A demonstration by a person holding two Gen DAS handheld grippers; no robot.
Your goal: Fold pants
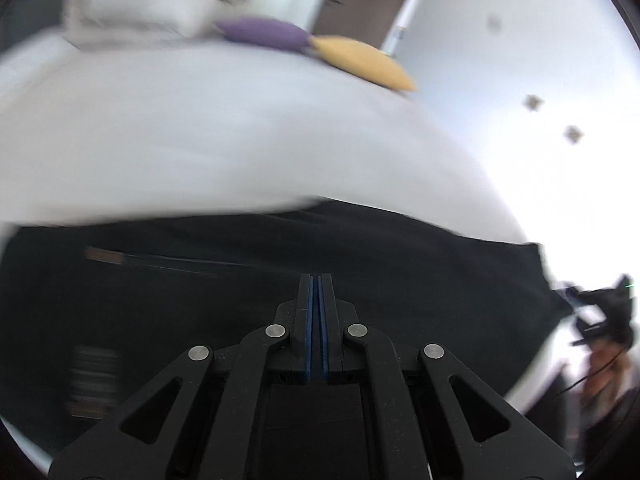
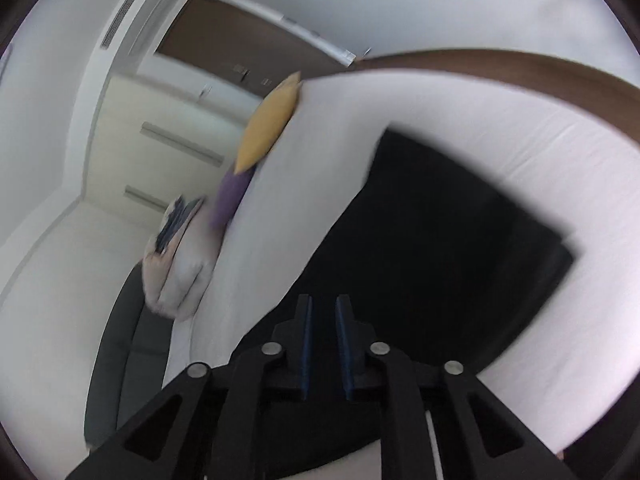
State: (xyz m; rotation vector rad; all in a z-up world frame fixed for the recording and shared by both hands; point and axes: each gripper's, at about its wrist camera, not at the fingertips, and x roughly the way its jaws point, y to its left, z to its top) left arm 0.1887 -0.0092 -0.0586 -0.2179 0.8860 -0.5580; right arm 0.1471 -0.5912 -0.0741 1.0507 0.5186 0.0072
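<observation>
Black pants lie spread on a white bed. My left gripper is above them with its jaws closed together; no cloth shows between the blue pads. In the right wrist view the pants form a dark flat shape on the bed. My right gripper is over the near part of the pants, its jaws a small gap apart and empty. The other gripper shows at the far right of the left wrist view, blurred.
A yellow pillow and a purple pillow lie at the bed's far edge, beside a pale pile of bedding. In the right wrist view a brown bed frame and a dark chair show.
</observation>
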